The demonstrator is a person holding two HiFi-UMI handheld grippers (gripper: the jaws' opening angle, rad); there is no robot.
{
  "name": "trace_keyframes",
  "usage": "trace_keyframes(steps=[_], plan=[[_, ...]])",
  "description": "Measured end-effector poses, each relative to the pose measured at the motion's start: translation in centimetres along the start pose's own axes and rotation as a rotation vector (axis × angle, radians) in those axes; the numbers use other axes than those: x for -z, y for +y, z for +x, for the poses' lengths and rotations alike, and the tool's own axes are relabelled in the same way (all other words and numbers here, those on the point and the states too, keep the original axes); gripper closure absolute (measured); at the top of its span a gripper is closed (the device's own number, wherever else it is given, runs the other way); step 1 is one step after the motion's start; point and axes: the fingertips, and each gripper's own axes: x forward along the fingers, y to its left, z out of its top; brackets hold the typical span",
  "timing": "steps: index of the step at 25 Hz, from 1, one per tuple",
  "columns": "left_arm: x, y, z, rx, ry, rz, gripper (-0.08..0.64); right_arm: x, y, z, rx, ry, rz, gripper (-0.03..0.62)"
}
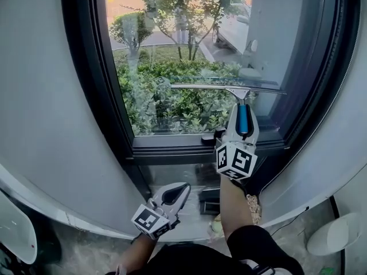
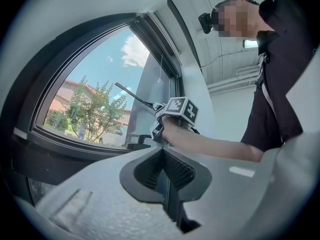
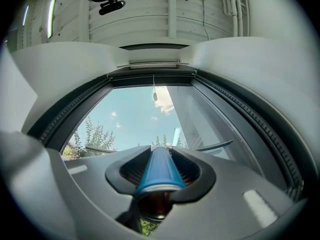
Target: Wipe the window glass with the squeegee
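**Squeegee Held Up Against the Window**

The right gripper [image 1: 243,117] is held up in front of the big clear window glass [image 1: 172,50]. Its two grey fingers are pressed tight on the blue round handle of the squeegee [image 1: 229,88]. The handle sits right between them, as the right gripper view shows. The squeegee's long thin metal blade lies flat and level across the lower right part of the glass. It looks to be touching the glass, a little above the bottom edge of the dark window frame [image 1: 106,96]. The person's bare arm [image 1: 234,208] reaches up to this gripper. The black and white marker cube [image 1: 236,160] sits just above the hand.

The left gripper [image 1: 175,195] hangs low, under the window sill and well apart from the glass. Its fingers are pushed together and nothing is between them.

Through the glass there are green bushes [image 1: 166,96] and a thin tree [image 1: 189,16]. A smooth grey wall [image 1: 40,113] goes around the window on both sides.
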Motion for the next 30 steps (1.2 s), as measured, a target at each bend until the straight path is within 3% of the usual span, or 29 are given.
trace_keyframes(steps=[30], plan=[[1.2, -0.2, 0.1, 0.001, 0.036, -0.015, 0.561, 3.7, -0.2, -2.8, -0.003, 0.076, -0.016, 0.462]])
